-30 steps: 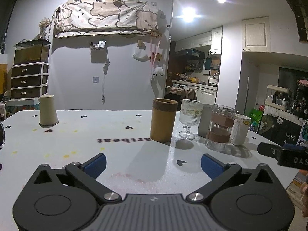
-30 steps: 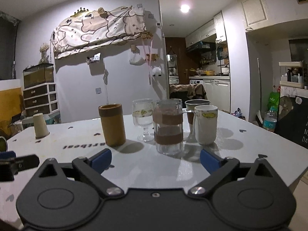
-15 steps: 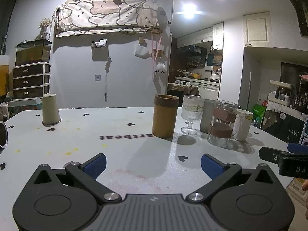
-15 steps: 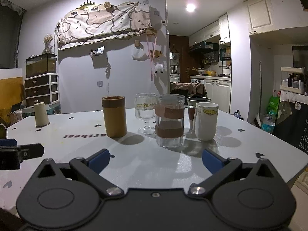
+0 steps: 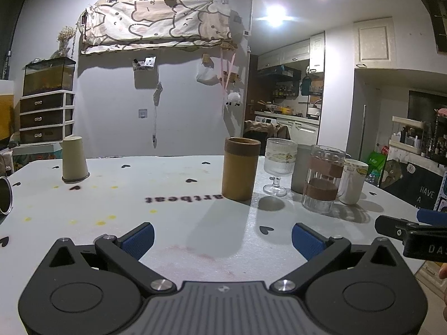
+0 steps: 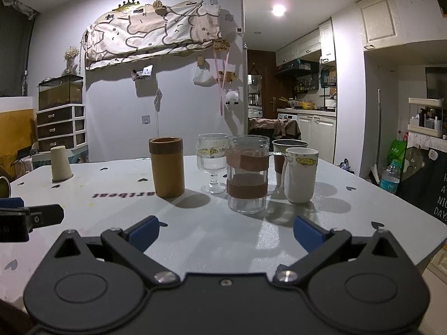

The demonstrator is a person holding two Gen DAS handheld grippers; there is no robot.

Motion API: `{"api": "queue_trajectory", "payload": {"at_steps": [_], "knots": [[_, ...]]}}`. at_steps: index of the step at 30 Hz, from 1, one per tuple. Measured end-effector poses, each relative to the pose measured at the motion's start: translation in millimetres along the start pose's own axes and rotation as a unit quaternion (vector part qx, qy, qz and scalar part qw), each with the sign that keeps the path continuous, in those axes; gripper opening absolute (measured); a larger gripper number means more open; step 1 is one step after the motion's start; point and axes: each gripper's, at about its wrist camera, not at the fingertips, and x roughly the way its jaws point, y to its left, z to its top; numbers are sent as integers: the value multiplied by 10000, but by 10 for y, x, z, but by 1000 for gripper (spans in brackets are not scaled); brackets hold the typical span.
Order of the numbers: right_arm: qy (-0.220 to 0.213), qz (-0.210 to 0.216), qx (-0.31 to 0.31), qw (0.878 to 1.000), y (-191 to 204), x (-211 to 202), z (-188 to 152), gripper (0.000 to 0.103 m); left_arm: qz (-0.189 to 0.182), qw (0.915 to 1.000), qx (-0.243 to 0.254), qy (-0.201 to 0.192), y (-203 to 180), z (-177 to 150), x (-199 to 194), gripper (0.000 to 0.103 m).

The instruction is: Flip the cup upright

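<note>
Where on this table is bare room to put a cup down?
Bare patch: between the upside-down paper cup and the bamboo cup. Crowded: the stemmed glass, banded glass mug and white mug stand close together.

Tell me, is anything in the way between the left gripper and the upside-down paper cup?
Nothing visible blocks it. The upside-down paper cup stands alone at the table's far left, and only bare tabletop lies between it and the left gripper, whose jaws are open. The brown cylinder cup and the glasses stand off to the right.
</note>
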Motion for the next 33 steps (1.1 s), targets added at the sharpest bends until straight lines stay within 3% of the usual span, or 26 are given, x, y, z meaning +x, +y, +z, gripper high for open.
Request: {"api": "queue_trajectory", "payload": {"at_steps": [33], "knots": [[15,-41,3,10000,-5,14,-8,103,12,10000,10,21,3,-29,15,103]]}}
